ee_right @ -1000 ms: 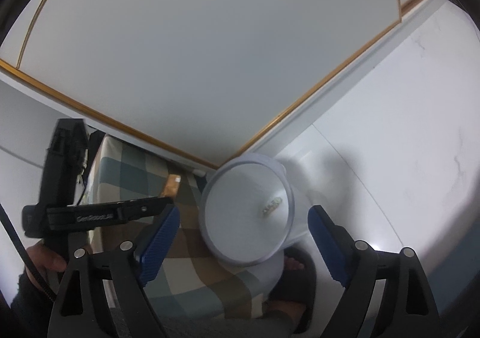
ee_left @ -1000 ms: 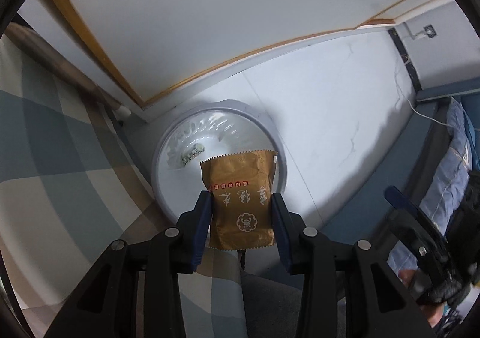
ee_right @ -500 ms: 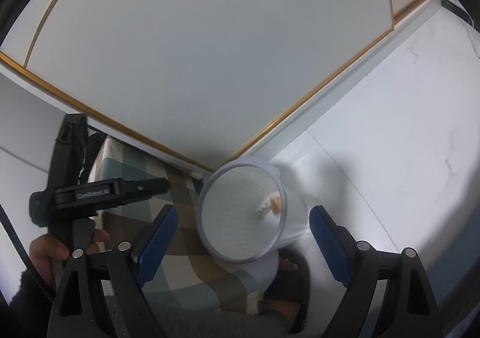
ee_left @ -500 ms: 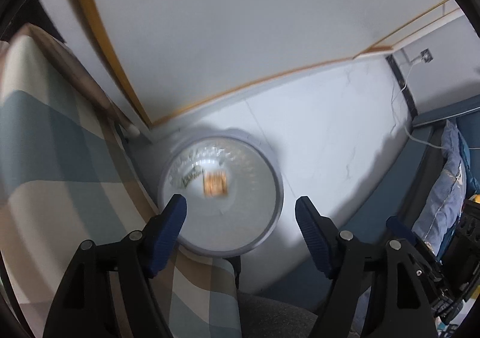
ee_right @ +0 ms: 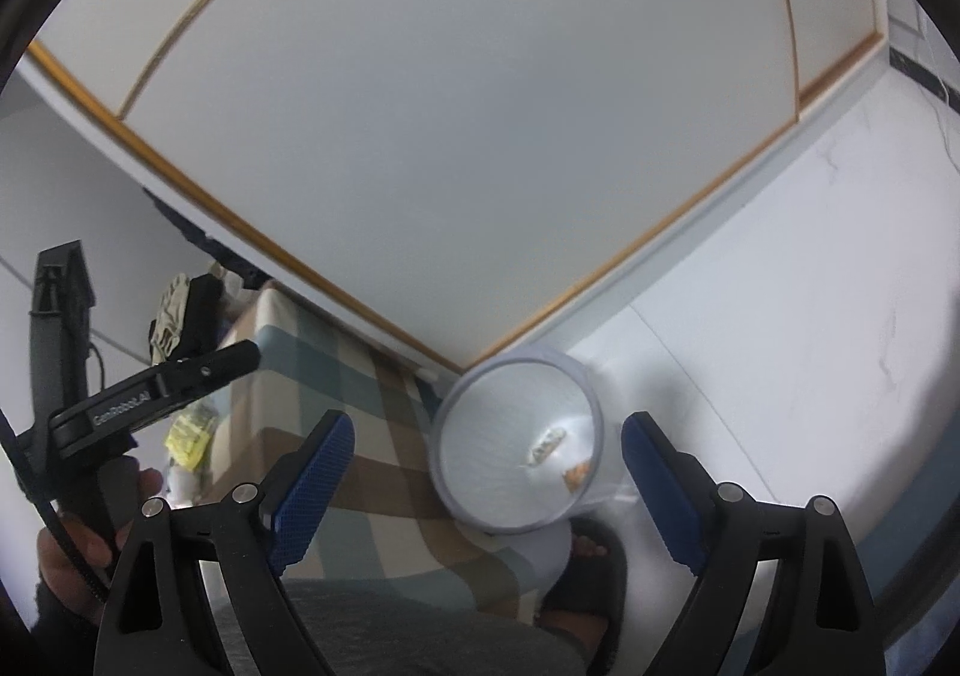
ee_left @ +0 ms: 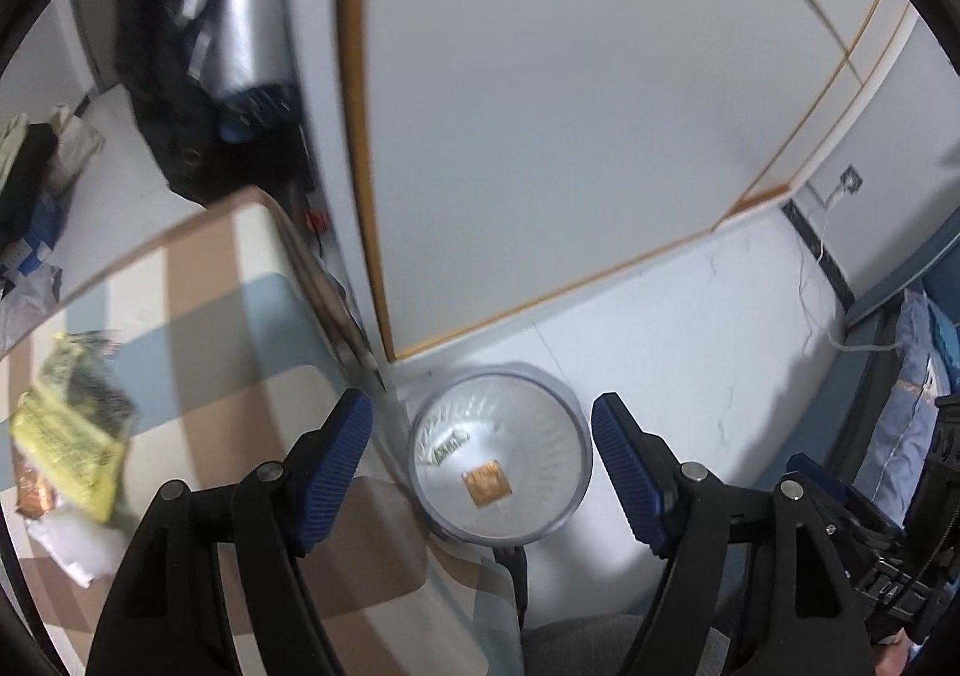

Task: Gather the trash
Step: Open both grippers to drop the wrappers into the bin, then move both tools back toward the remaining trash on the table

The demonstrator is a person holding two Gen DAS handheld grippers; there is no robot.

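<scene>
Left wrist view: we see our left gripper (ee_left: 480, 463) spread wide with nothing between its blue pads (ee_left: 336, 460), framing the bin (ee_left: 564, 418) in the lower middle of the frame. The bin stands on the white floor (ee_left: 690, 328), just beside the edge of the checked table (ee_left: 240, 328). At its bottom lie a brown packet (ee_left: 487, 483) and, up and left of it, a small pale wrapper (ee_left: 450, 441). At the left edge of the frame, on the table, we see a yellow wrapper (ee_left: 66, 436) with white and orange scraps below it, blurred.

In the right wrist view our right gripper (ee_right: 487, 481) is also spread wide and holds nothing, with the bin (ee_right: 474, 394) between its fingers in the lower middle. The brown packet (ee_right: 576, 475) shows near the bin's right wall. Our left gripper (ee_right: 150, 394) appears at the left of the frame, over the table (ee_right: 360, 436), and the yellow wrapper (ee_right: 189, 436) lies beneath it.
</scene>
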